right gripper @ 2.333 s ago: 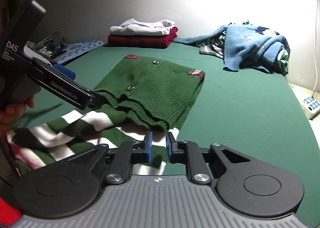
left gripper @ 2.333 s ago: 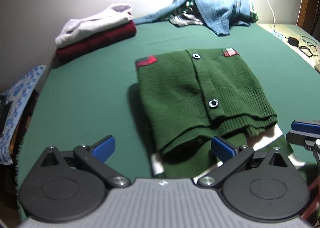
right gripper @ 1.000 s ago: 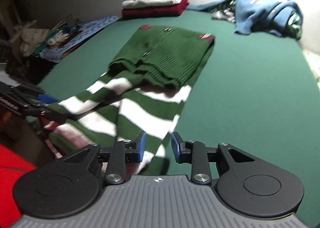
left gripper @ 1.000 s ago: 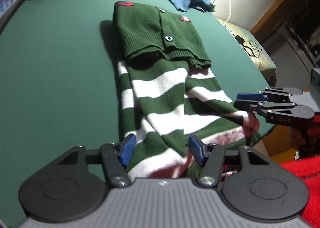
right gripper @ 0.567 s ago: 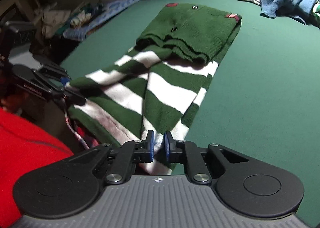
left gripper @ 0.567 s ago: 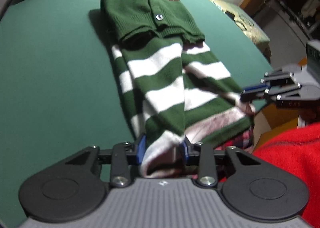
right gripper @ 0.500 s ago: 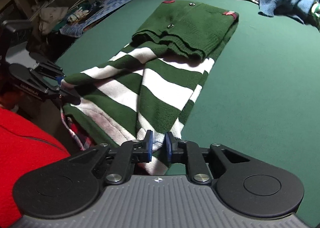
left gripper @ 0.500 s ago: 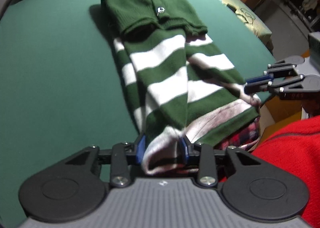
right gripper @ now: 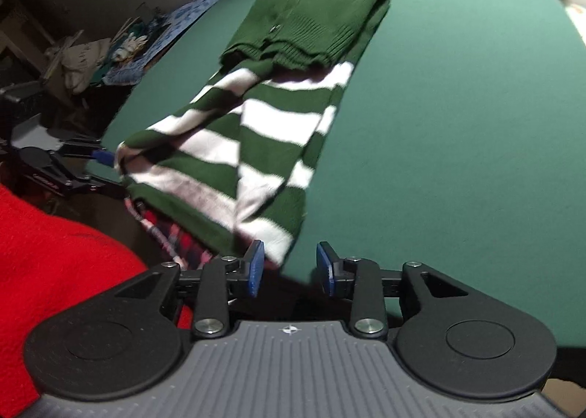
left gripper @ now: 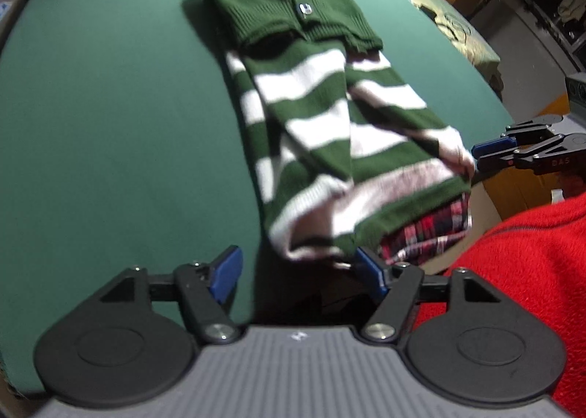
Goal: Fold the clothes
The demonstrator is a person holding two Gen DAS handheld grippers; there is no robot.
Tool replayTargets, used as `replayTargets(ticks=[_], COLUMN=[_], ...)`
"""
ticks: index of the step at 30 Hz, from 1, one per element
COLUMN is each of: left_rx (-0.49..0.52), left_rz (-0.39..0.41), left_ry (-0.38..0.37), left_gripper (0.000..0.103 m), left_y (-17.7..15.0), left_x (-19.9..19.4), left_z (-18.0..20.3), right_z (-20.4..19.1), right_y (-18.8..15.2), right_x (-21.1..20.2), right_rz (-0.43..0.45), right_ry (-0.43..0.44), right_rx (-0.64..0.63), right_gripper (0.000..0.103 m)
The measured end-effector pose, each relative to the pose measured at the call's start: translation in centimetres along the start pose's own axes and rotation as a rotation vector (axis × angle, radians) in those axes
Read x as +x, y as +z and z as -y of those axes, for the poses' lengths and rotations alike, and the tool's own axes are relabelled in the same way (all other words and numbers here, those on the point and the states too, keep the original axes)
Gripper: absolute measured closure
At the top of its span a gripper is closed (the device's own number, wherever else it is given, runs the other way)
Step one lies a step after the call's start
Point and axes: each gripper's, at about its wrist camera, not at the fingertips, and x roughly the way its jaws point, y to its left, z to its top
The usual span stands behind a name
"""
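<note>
Left gripper [left gripper: 298, 271] jaws are opening, standing wide with the striped cuff of the green-and-white cardigan [left gripper: 311, 117] just ahead of them, untouched. Right gripper [right gripper: 289, 267] jaws, narrower, are opening too, the cardigan's other cuff just clear of the pads. The cardigan stretches away from the jaws across the green bench [left gripper: 110, 125], its upper half folded over.

Ribbed knit sweater [left gripper: 315, 117] (woolly, matt) on smooth felt-like tabletop [left gripper: 110, 125].
</note>
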Motion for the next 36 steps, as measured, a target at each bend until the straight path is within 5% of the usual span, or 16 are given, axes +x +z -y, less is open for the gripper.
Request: replayTargets(ticks=[6, 9, 17, 22, 29, 36], left_rx=[-0.002, 0.016, 0.014, -0.025, -0.206, -0.21], left_rz=[0.033, 0.055, 0.078, 0.055, 0.095, 0.19], left_ry=[-0.012, 0.001, -0.013, -0.054, -0.15, -0.154], left_gripper=[0.014, 0.016, 0.042, 0.077, 0.084, 0.087], left_y=[0.0, 0.3, 0.0, 0.2, 1.0, 2.7], left_x=[1.0, 1.4, 1.4, 1.5, 0.1, -2.1], left_z=[1.0, 1.6, 2.3, 2.2, 0.1, 0.1], right_z=[-0.9, -1.1, -1.4, -1.5, -0.1, 0.1], right_y=[-0.5, -0.4, -0.8, -0.6, 0.4, 2.0], right_x=[1.4, 1.7, 1.8, 2.2, 0.2, -0.9], right_rz=[0.008, 0.026, 0.043, 0.054, 0.145, 0.216], right_ry=[0.07, 0.075, 0.084, 0.078, 0.172, 0.196], right_rx=[0.033, 0.036, 0.015, 0.032, 0.134, 0.163], right_gripper=[0.065, 0.062, 0.061, 0.077, 0.083, 0.085])
